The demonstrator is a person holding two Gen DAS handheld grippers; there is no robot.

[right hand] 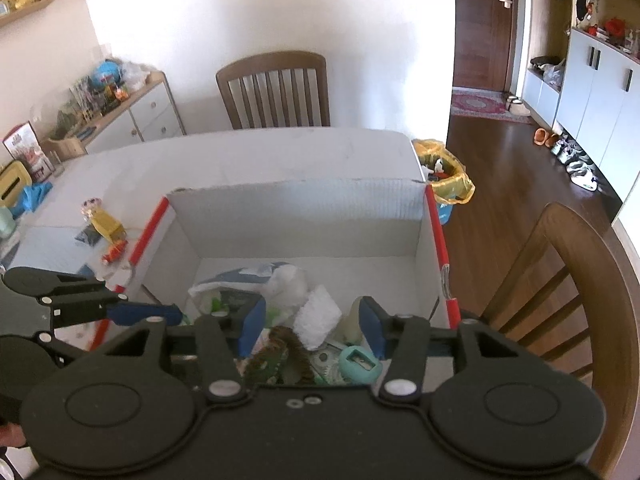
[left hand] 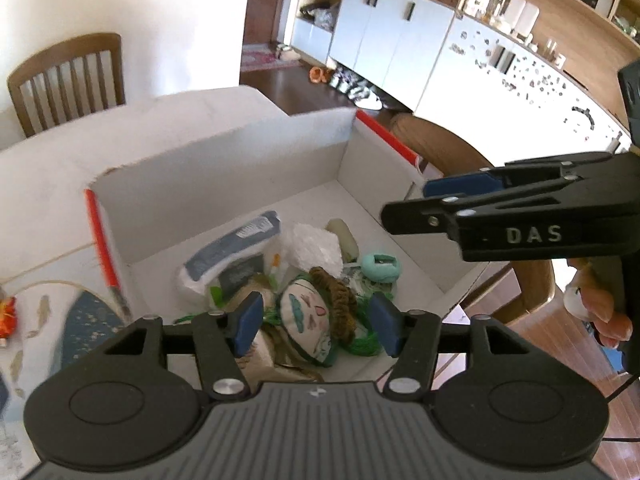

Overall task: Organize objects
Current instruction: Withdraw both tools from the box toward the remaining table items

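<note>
Objects lie heaped at the bottom centre of one white cardboard box (left hand: pixel 224 184): one cloth doll (left hand: pixel 310 320), one teal sharpener (left hand: pixel 380 268), one white crumpled wrap (left hand: pixel 314 246), one blue-and-white packet (left hand: pixel 236 248). Two grippers hover above, left gripper (left hand: pixel 316 326) and right gripper (right hand: pixel 312 328), each with fingers apart and empty. Two wooden chairs (right hand: pixel 276 88) flank the table (right hand: pixel 256 152); one yellow bin (right hand: pixel 444 172) stands at right.
</note>
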